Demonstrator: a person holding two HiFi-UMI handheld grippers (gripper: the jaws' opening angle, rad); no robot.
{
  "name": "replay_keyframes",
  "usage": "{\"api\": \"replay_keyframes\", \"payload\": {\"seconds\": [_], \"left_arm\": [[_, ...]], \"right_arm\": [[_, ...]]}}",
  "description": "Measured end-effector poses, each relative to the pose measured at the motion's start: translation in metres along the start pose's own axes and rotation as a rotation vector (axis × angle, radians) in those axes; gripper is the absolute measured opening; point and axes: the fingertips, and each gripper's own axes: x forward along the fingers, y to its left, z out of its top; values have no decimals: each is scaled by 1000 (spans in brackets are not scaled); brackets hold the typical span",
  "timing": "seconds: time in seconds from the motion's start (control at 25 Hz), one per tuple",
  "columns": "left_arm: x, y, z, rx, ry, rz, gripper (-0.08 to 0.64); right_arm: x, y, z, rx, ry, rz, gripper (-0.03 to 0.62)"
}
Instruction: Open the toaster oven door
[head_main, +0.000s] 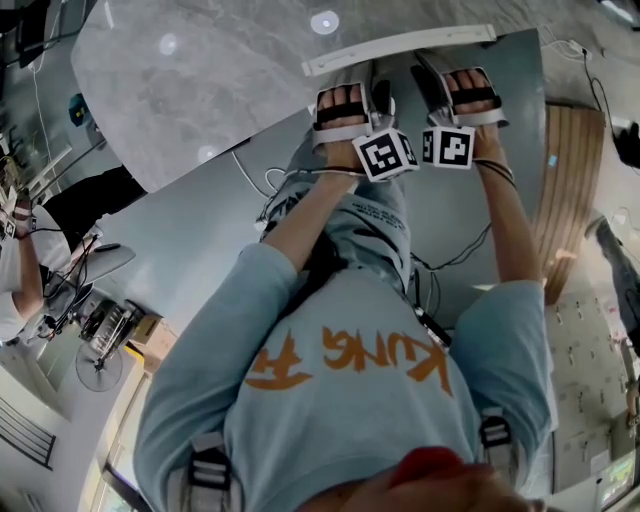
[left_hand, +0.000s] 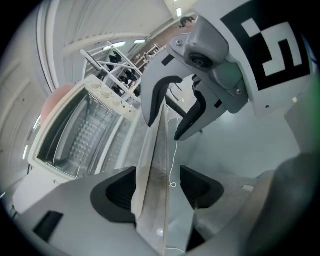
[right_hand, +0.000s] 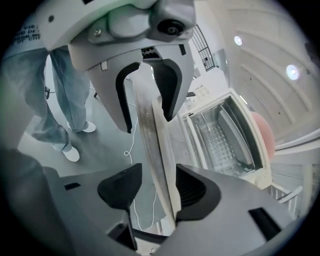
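Left gripper view: the toaster oven (left_hand: 75, 135) sits low at the left with its cavity showing; the toaster oven door (left_hand: 152, 200) is swung down and out, seen edge-on as a thin pale panel. That panel runs between the jaws of the left gripper (left_hand: 159, 189), which stand apart, one pad just beside the door's face and the other clear of it. Farther along the same edge the right gripper (right_hand: 157, 175) straddles the door too, jaws apart, its oven-side pad against the panel and a sliver of gap at the other. A row of knobs (left_hand: 109, 94) lines the oven's front; a pink rounded shape (left_hand: 55, 97) sits just beside the oven. A thin white cable (left_hand: 173, 160) trails over the grey floor (left_hand: 240, 140) near the door; in the right gripper view a person's legs (right_hand: 60, 100) in jeans and white shoes stand on that floor, well apart from the oven.
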Motion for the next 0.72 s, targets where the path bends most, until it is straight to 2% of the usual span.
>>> {"api": "replay_keyframes", "payload": {"seconds": [0.24,0.36,0.44,0.52,0.72], "left_arm": [[-30,21,37,-122,-144,16,246],[-39,44,49,-199,-200,55,148],[-42,66,51,-260,-224,96,53],[-44,86,50,-318,-236,126,8],[-52,127,43,-477,-271,138,2]], "right_arm": [[-28,-30,-7,133,-1,-72,86],[-37,-51,-13,218,2,-106,35],[-39,-67,-13,291,-4,-127,12],[-40,-80,-11,367,-15,-140,-2],[-41,-112,-5,549,-56,-157,-2]]}}
